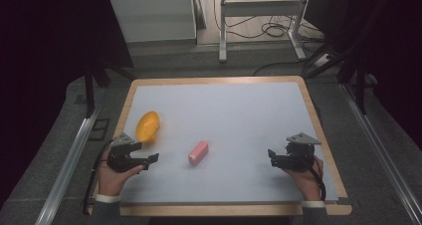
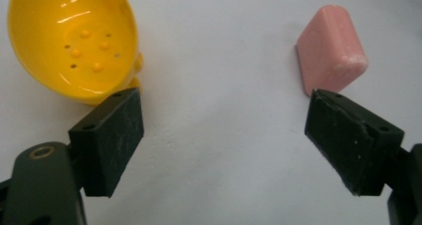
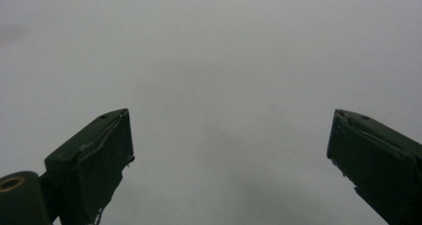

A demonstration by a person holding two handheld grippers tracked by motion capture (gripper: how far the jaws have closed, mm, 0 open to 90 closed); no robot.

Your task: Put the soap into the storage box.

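Approach stage, by judgement: left gripper point(image 1: 149, 160) hovers low at the tabletop's point(image 1: 234, 110) left front, fingers point(image 2: 110, 140) wide apart and empty. Yellow soap dish point(image 1: 148, 126) lies just behind it; pink soap bar point(image 1: 198, 152) rests on the bare surface to its right, near centre front. Recommended: straddle the bar across its narrow sides, then close squarely. Right gripper point(image 1: 271, 155) waits well apart, fingers point(image 3: 99, 165) spread, empty. Ample open room between; wooden edge near the dish.

One yellow bowl point(image 1: 148, 126) at nine o'clock; one pink soap bar point(image 1: 198, 152) centre; two grippers.
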